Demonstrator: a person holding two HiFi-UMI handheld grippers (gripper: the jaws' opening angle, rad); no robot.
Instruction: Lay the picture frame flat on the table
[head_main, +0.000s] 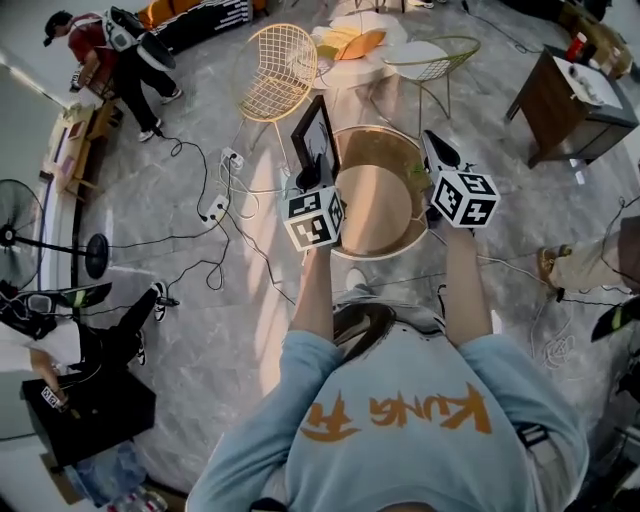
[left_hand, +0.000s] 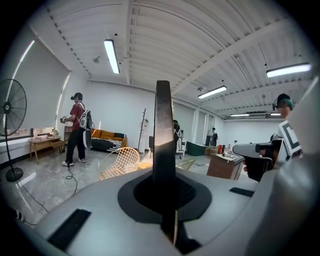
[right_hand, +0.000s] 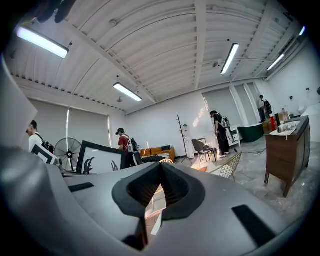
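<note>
Left gripper (head_main: 319, 172): fingers clamped on the picture frame's dark edge.
Picture frame (head_main: 317, 132): upright, not flat, at the far left rim of the round counter (head_main: 372, 252).
Right gripper (head_main: 441, 156): fingers together, nothing between them, over the counter's right rim.

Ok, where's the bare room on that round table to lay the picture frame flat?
The round table's top looks bare across its middle, between the left tool holding the picture frame and the right tool. Crowded: wire chairs behind it, cables on the floor to its left.
</note>
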